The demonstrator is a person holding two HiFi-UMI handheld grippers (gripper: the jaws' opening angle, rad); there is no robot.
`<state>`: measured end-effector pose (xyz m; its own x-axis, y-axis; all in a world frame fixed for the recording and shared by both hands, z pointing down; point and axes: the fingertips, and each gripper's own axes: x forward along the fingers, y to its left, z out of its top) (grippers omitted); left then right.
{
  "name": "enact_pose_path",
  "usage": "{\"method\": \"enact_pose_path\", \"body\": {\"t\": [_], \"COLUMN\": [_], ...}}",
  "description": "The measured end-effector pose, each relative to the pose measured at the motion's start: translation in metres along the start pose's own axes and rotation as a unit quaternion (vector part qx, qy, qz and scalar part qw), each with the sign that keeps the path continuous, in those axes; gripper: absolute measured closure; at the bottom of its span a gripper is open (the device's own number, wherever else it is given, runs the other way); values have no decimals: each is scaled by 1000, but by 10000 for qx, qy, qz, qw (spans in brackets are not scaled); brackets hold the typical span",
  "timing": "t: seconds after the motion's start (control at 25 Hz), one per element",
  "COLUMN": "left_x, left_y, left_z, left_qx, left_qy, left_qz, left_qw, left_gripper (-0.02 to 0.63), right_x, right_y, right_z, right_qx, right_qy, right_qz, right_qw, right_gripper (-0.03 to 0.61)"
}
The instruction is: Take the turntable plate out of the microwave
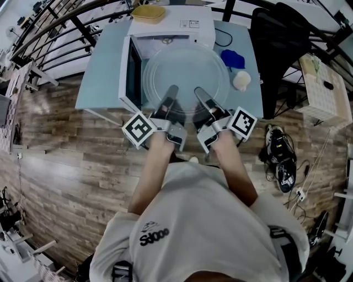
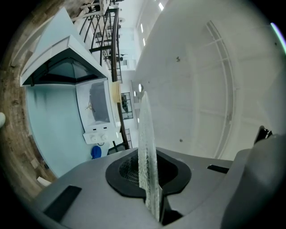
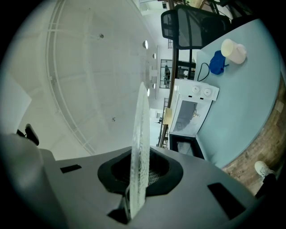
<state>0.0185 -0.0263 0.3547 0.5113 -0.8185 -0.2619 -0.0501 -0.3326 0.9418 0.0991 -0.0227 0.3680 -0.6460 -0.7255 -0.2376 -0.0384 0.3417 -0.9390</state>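
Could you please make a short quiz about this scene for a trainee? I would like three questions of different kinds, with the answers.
1. True or false: the left gripper and the right gripper are both shut on the rim of the glass turntable plate.
2. In the head view, the door of the microwave is: A) closed; B) open, swung to the left; C) missing.
3. What colour is the object lying on top of the microwave?

Key: 1 true; 2 B; 3 yellow.
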Motion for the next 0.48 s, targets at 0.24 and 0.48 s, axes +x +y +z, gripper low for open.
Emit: {"method": "enact_pose_path", "body": {"t": [0.24, 0.48], "left_x": [7, 10], "left_y": [7, 10], "left_z": [7, 7], "left_qx": [-50, -69], "left_qy": [-10, -35], "left_qz": [54, 115], "left_qw": [10000, 9999], "left_gripper": [575, 575], "right_x": [9, 11], "right_y": [-3, -7], "right_z": [5, 8], "right_qx": [-27, 42], "right_qy": [39, 80], "right_qz": [-58, -58], "right_qw": [10000, 9999], "right_gripper": [554, 554]}}
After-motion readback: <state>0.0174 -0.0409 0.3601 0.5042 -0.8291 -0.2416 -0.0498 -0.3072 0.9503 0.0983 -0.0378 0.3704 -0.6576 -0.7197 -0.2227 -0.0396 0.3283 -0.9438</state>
